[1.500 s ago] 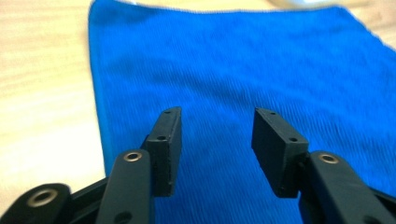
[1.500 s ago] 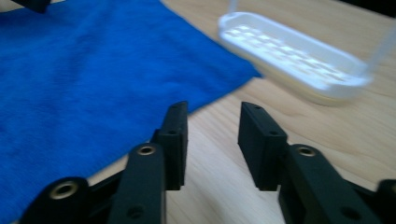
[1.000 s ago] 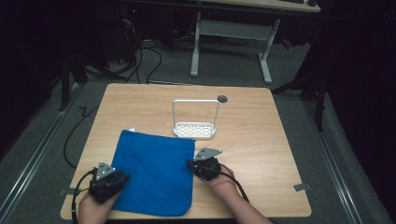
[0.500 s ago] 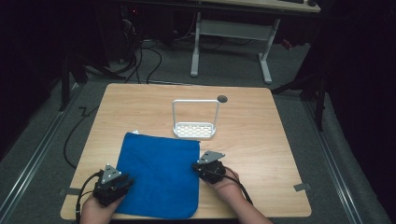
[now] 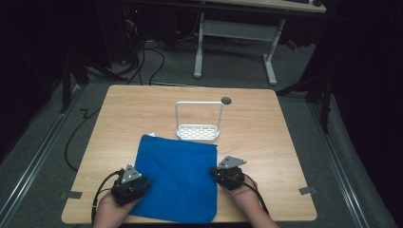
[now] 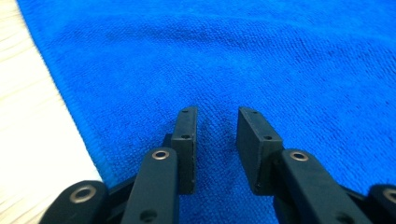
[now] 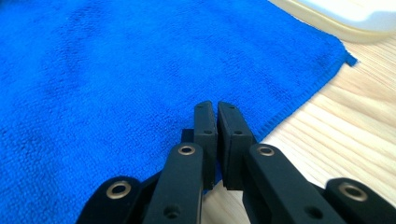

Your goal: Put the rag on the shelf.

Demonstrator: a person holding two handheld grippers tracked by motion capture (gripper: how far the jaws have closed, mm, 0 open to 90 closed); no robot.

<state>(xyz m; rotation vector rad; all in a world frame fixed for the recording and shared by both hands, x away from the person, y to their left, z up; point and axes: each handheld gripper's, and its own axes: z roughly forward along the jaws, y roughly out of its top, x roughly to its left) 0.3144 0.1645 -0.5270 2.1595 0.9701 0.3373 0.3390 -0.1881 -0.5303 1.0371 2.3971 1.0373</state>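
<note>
A blue cloth [image 5: 176,180] lies flat on the near half of the wooden table [image 5: 142,104]. My left gripper [image 5: 135,185] rests on the cloth's left side. In the left gripper view its jaws [image 6: 217,112] stand apart over the cloth [image 6: 280,56] just inside its left hem; they have just been closing, with cloth beneath the gap. My right gripper [image 5: 223,173] sits at the cloth's right edge. In the right gripper view its jaws [image 7: 215,105] are pressed together on the cloth [image 7: 116,70] at the hem.
A white wire-handled rack [image 5: 197,130] stands just beyond the cloth's far edge, and its pale base [image 7: 345,14] shows in the right gripper view. A round hole [image 5: 226,100] is in the tabletop behind it. Bare wood [image 7: 336,126] lies right of the cloth.
Both grippers have moved to the right, and the whole cloth has slid right with them. The rack has stayed put.
</note>
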